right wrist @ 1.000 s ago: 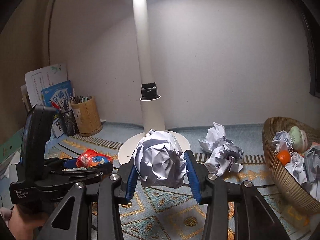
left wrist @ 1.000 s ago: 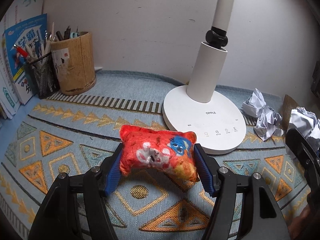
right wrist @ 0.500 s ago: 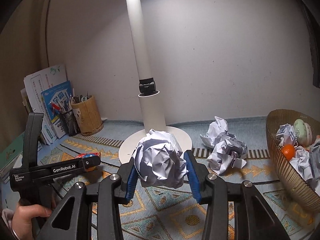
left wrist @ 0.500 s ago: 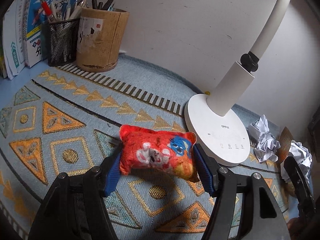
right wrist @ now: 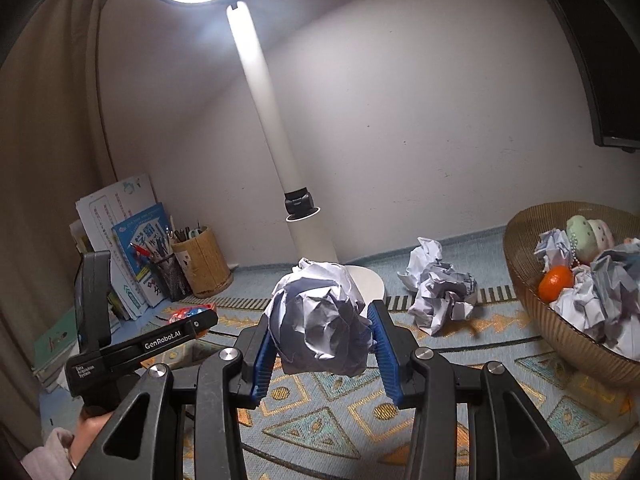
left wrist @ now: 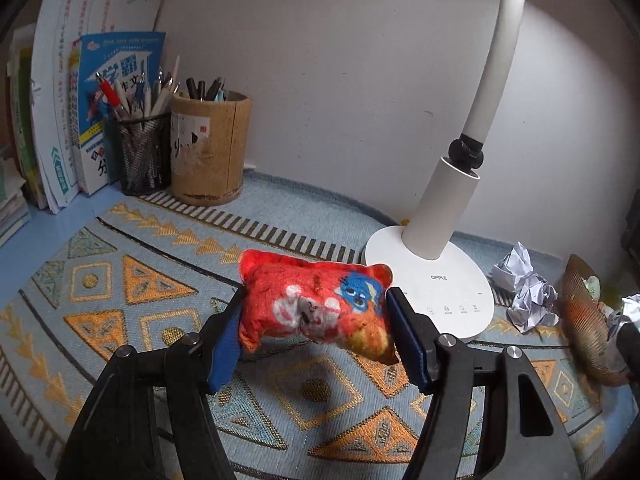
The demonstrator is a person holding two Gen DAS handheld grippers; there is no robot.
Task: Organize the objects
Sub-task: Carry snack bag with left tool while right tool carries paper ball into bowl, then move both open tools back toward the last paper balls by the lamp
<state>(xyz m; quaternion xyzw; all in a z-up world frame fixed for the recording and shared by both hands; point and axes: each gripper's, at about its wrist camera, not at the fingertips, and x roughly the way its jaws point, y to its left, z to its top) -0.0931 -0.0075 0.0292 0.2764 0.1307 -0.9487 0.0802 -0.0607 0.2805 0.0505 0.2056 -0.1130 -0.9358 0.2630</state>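
Note:
My left gripper [left wrist: 316,324] is shut on a crumpled red snack bag [left wrist: 316,306] with a blue cartoon face, held above the patterned mat [left wrist: 120,292]. In the right wrist view my right gripper [right wrist: 322,336] is shut on a crumpled paper ball [right wrist: 320,316], also clear of the mat. The left gripper [right wrist: 200,322] shows at the left of that view with the red bag [right wrist: 188,314] peeking behind it. A woven bowl [right wrist: 520,280] at the right holds several paper balls, an orange [right wrist: 555,282] and a small plush toy [right wrist: 588,234].
A white desk lamp [left wrist: 436,272] stands on the mat by the wall. Two more paper balls [right wrist: 440,292] lie between lamp and bowl. A cork pen pot [left wrist: 210,148], a mesh pen holder [left wrist: 142,156] and books [left wrist: 100,112] fill the back left corner.
Both grippers rose and rolled, keeping their loads. The left view swung so the pen pots and books stand higher at left; the right view tilted up to show the lit lamp head.

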